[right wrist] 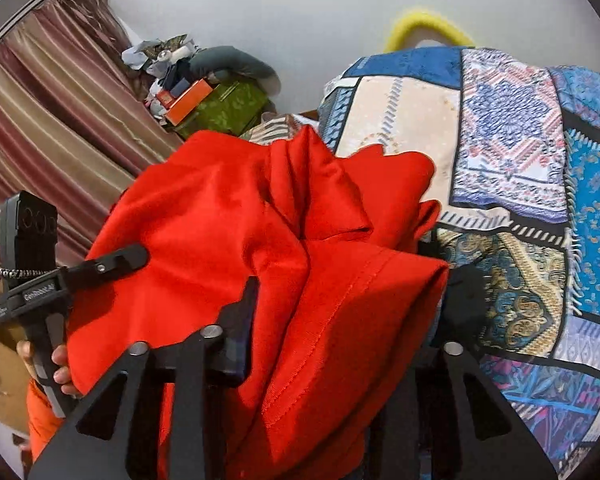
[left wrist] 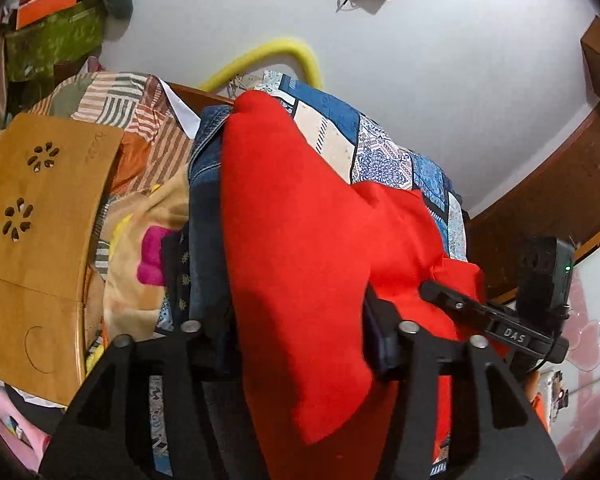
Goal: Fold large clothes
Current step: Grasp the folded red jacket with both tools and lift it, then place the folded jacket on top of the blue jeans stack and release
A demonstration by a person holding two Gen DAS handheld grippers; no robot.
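A large red garment [left wrist: 300, 240] hangs bunched over the patterned blue bedspread [left wrist: 380, 152]. My left gripper [left wrist: 300, 344] is shut on a thick fold of it, the cloth filling the space between the jaws. In the right wrist view the red garment [right wrist: 260, 220] is crumpled with a stitched hem showing. My right gripper [right wrist: 340, 320] is shut on that hem fold. Each gripper shows in the other's view: the right gripper [left wrist: 480, 312] at the garment's right edge, the left gripper [right wrist: 80, 272] at its left edge.
Folded blue jeans [left wrist: 206, 200] lie left of the red garment. A wooden lap table [left wrist: 36, 216] and a beige blanket [left wrist: 140, 232] lie further left. A striped curtain [right wrist: 52, 120], stacked boxes [right wrist: 220, 108] and a yellow padded rail [left wrist: 276, 56] stand behind.
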